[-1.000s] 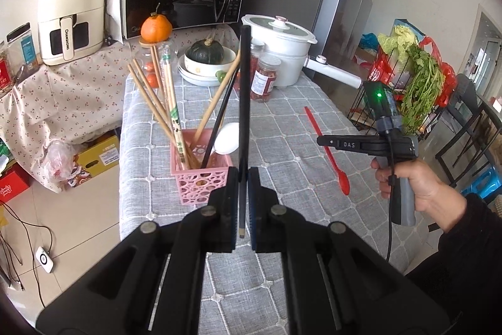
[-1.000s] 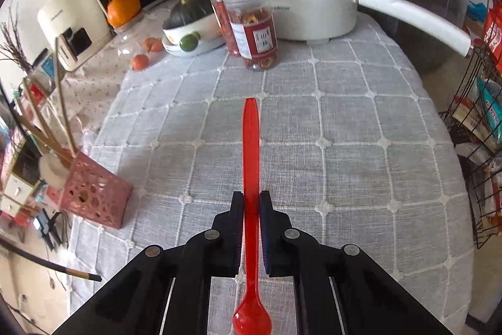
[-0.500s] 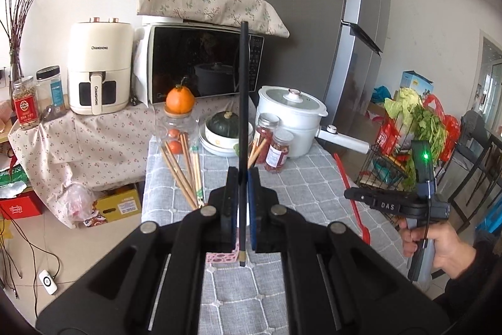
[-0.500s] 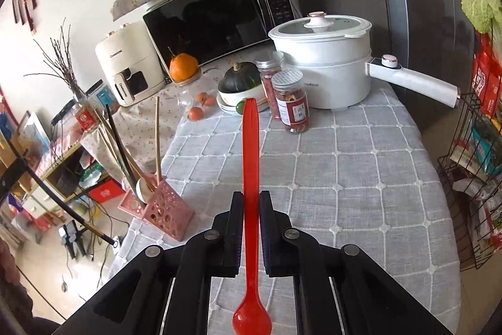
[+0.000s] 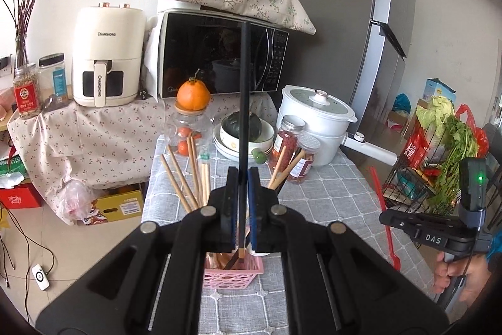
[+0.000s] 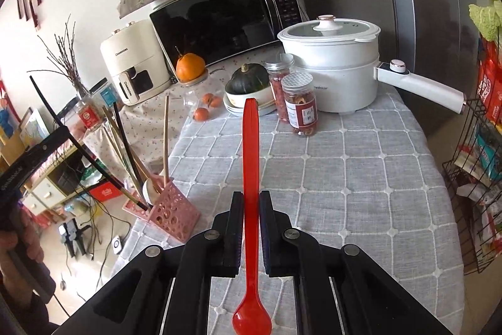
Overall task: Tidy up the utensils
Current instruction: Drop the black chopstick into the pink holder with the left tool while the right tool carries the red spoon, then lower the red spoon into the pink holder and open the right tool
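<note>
Mostly sorted: wooden chopsticks (image 5: 185, 175) already in pink basket (image 6: 174, 214). Left tool (image 5: 241, 200) clamped on black chopstick (image 5: 244, 102), tip seemingly entering; right tool (image 6: 251, 225) clamped on red spoon (image 6: 251, 178), still undelivered.

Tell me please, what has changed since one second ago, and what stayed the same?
The right gripper lifted the red spoon off the table; it now hangs above the cloth. The left gripper tilted up with the black chopstick, whose lower tip now sits at the pink basket. Both grips stayed shut, and the basket kept its place.
</note>
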`<state>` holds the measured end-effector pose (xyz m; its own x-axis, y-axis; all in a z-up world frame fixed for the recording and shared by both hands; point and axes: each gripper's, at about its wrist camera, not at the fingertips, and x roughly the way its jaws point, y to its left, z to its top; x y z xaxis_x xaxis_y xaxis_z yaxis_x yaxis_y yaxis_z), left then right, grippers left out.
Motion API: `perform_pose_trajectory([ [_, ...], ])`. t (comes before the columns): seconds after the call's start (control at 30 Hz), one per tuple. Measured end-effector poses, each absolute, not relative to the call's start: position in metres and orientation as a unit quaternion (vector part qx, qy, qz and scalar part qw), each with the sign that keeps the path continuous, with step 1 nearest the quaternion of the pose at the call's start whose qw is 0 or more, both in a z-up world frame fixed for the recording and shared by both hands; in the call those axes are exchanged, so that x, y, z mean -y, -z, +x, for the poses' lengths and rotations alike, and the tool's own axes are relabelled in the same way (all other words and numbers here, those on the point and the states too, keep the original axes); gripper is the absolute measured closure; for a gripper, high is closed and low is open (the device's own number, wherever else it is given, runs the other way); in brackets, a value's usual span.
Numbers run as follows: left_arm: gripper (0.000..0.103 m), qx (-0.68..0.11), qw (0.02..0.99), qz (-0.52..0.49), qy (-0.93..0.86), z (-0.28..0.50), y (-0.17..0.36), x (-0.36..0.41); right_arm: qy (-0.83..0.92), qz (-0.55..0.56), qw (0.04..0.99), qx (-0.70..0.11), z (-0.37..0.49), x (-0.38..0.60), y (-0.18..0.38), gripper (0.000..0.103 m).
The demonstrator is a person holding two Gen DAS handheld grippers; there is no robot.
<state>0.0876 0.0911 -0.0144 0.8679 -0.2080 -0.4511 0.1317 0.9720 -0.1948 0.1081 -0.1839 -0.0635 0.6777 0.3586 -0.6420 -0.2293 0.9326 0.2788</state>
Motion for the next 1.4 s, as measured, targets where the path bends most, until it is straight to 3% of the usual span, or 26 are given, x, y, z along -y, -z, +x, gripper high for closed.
perform_pose_trajectory([
  [0.1, 0.096, -0.261, 0.959, -0.078, 0.083, 0.098, 0.026, -0.090, -0.160, 0.087, 0.915, -0.360, 0.105, 0.184, 0.061, 0.093],
  [0.13, 0.089, -0.268, 0.957, -0.078, 0.080, 0.100, 0.029, -0.090, -0.159, 0.089, 0.917, -0.356, 0.103, 0.183, 0.059, 0.093],
  [0.23, 0.053, -0.284, 0.952, -0.083, 0.082, 0.100, 0.033, -0.092, -0.164, 0.095, 0.922, -0.338, 0.097, 0.179, 0.051, 0.093],
  [0.47, 0.020, -0.301, 0.947, -0.074, 0.086, 0.078, 0.021, -0.103, -0.187, 0.116, 0.935, -0.277, 0.076, 0.147, 0.021, 0.093],
  [0.73, 0.010, -0.389, 0.916, -0.075, 0.060, 0.066, 0.042, -0.145, -0.209, 0.121, 0.948, -0.205, 0.069, 0.075, 0.008, 0.093],
  [0.87, 0.009, -0.420, 0.903, -0.070, 0.051, 0.058, 0.058, -0.166, -0.198, 0.145, 0.955, -0.165, 0.070, 0.048, 0.015, 0.093],
  [1.4, 0.009, -0.428, 0.898, -0.068, 0.080, 0.038, 0.067, -0.196, -0.136, 0.108, 0.984, -0.041, 0.106, -0.007, 0.032, 0.093],
])
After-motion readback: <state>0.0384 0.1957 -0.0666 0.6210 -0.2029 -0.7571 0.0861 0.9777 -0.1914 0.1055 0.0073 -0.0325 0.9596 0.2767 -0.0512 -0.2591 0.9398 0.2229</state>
